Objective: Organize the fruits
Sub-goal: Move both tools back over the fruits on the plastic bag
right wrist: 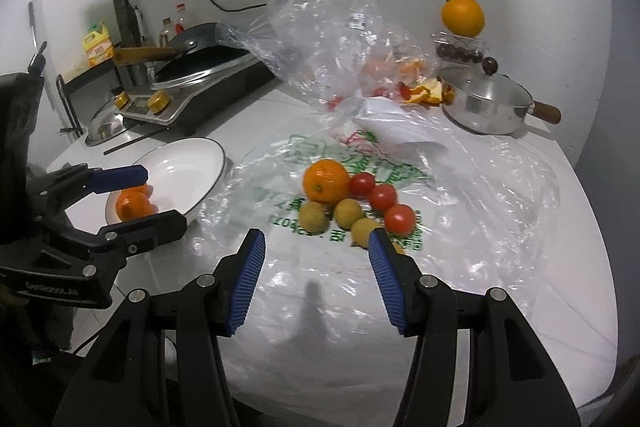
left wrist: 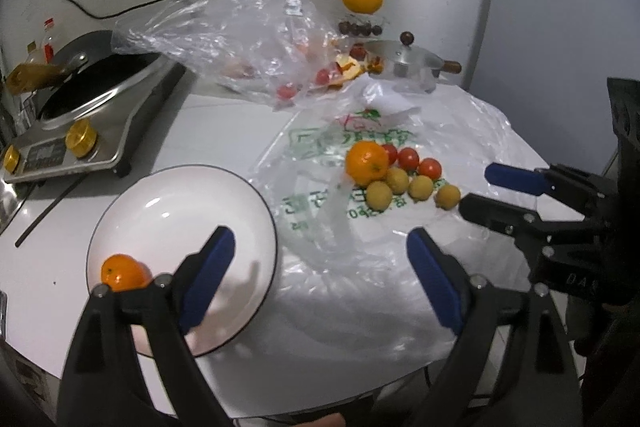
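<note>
The left claw [left wrist: 320,283] hangs released above the white plate [left wrist: 160,211], nothing between its blue pads; its own fingers hide part of the orange [left wrist: 120,271] lying at the plate's near rim, so only the fruit's upper half shows from the left wrist. The right claw [right wrist: 316,279] is likewise released and empty, its jaws held moderately apart over the printed plastic bag [right wrist: 360,267] spread on the white surface [right wrist: 520,307]. On that bag sits a cluster: a second orange [right wrist: 325,181], three red tomatoes [right wrist: 382,197] and several small yellow-green fruits [right wrist: 348,213], all touching or just beside one another; the right pad cuts off one of the yellow-green ones, and another behind it is barely visible. The bag's green lettering is mirrored and crumpled and cannot be read. A crumpled clear bag [right wrist: 328,27] farther back veils red fruit and orange peel, hard to make out. Behind stand a lidded steel pot [right wrist: 486,99], a third orange [right wrist: 463,16] atop a clear box of dark fruit, and a cooker with a wok [right wrist: 192,67]. On the left claw's body, seen from the right wrist, blurred white text seems to read "GenRobot.AI"
</note>
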